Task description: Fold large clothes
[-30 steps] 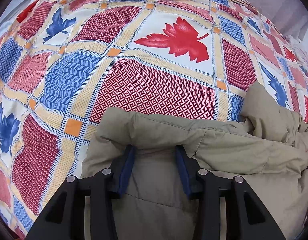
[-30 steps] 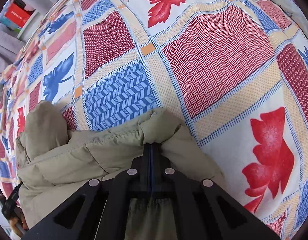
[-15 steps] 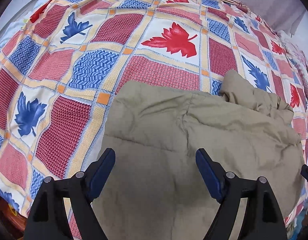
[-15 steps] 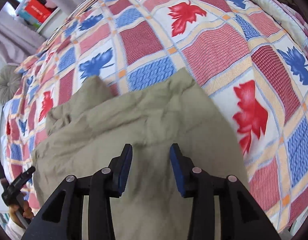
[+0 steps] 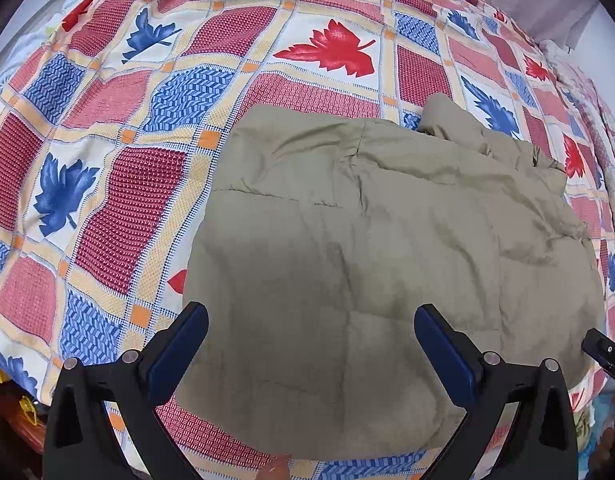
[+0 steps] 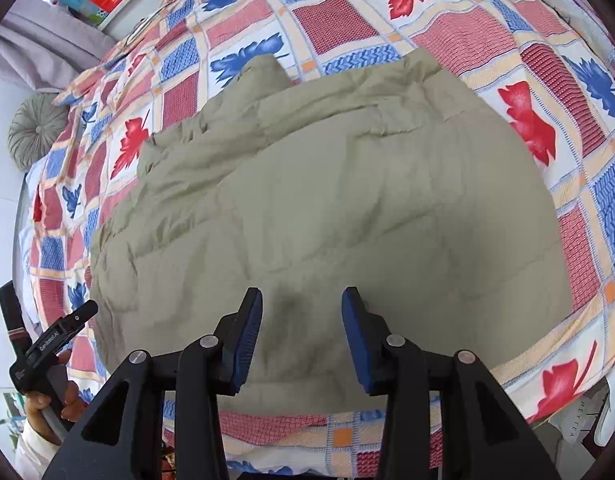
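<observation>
On the bed (image 5: 107,184), over a leaf-print quilt, the khaki coat (image 5: 387,248) lies folded into a bulky block, its doubled edge toward 12 o'clock in both wrist views. A loose lump of fabric, probably a sleeve or hood, pokes out at about 1 o'clock in the left view and 11 o'clock in the right. The left claw (image 5: 311,344) hangs above the coat's near edge, its jaws spread wide with nothing between them. The right claw (image 6: 302,336) hovers over the same near part, its jaws about half apart and likewise empty. Both sets of jaws have just been opening, so the coat is released and rests by its own weight. Dropping the edge this way looks meant to let the fold settle flat. The stray lump would likely need tucking next, since the puffy padding may spring the fold open.
</observation>
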